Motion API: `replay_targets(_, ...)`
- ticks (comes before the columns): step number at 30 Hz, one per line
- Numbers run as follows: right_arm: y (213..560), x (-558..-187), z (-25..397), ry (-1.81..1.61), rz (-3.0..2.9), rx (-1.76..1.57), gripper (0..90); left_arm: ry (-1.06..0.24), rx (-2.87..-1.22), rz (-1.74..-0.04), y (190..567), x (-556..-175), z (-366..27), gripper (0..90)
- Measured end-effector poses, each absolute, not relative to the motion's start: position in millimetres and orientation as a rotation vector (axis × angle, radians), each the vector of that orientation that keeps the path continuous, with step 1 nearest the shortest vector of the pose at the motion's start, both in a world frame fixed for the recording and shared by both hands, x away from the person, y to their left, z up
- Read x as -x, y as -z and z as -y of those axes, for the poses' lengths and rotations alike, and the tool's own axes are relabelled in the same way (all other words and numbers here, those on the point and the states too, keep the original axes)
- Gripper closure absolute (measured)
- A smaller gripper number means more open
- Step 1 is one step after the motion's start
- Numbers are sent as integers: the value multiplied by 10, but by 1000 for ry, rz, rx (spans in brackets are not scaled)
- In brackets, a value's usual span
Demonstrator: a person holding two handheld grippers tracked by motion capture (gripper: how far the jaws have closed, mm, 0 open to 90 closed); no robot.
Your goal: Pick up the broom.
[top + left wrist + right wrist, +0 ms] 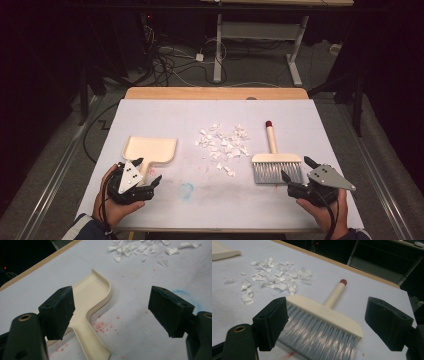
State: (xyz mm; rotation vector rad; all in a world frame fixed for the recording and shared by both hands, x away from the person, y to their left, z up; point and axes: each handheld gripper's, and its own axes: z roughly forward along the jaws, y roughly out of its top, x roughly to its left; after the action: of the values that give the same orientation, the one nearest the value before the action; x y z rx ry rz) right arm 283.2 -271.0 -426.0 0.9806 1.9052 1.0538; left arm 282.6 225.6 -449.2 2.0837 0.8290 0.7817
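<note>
Nearest the person, the left gripper (150, 186) hovered low over the near-left part of the white table (150, 112), its jaws spread wide and gripping nothing. In the left gripper view the cream dustpan (93, 293) lay flat just ahead of those jaws, its handle running back beneath the left jaw, not yet pinched. On the other side, the right gripper (296, 169) was held at the near-right edge, its jaws likewise released and empty. The hand brush (276, 165) lay flat directly in front of it, grey bristles pointing toward the person and the pale handle with its red tip pointing away; in the right gripper view the bristle block (322, 332) sat between the open jaws, apart from both.

Farther out, between the dustpan and the brush handle, the torn white paper scraps (223, 145) lay scattered in a loose patch on the bare table, with a few strays nearer the person. None were in the pan.

Judged from this, the sweeping job stood at its very start: both tools were still to be picked up, and all the scraps remained to be brushed into the dustpan.
</note>
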Motion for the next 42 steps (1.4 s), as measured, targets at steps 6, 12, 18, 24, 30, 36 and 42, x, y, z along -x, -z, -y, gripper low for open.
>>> replay_targets(6,4297,-2874,2709,-1025,-1921,-994,190,-762,-2105,-807,4513,-2839,-2194,205)
replay_targets(12,4272,-2961,2725,-1011,-1924,-1010,192,-756,-2113,-804,4528,-2867,-2178,205)
replay_targets(18,4187,-3151,2706,-955,-1944,-1063,193,-729,-2128,-805,4552,-2868,-2112,205)
replay_targets(24,4085,-3474,2716,-964,-1970,-1169,213,-710,-2139,-808,4576,-2901,-2095,205)
replay_targets(30,4058,-3967,2577,-878,-2063,-1267,271,-726,-2155,-803,4573,-2850,-2096,205)
replay_targets(36,4288,-4445,2453,-763,-2129,-1444,299,-723,-2156,-812,4593,-2830,-2111,204)
replay_targets(42,4578,-4699,2347,-624,-2187,-1543,366,-718,-2185,-796,4604,-2841,-2101,205)
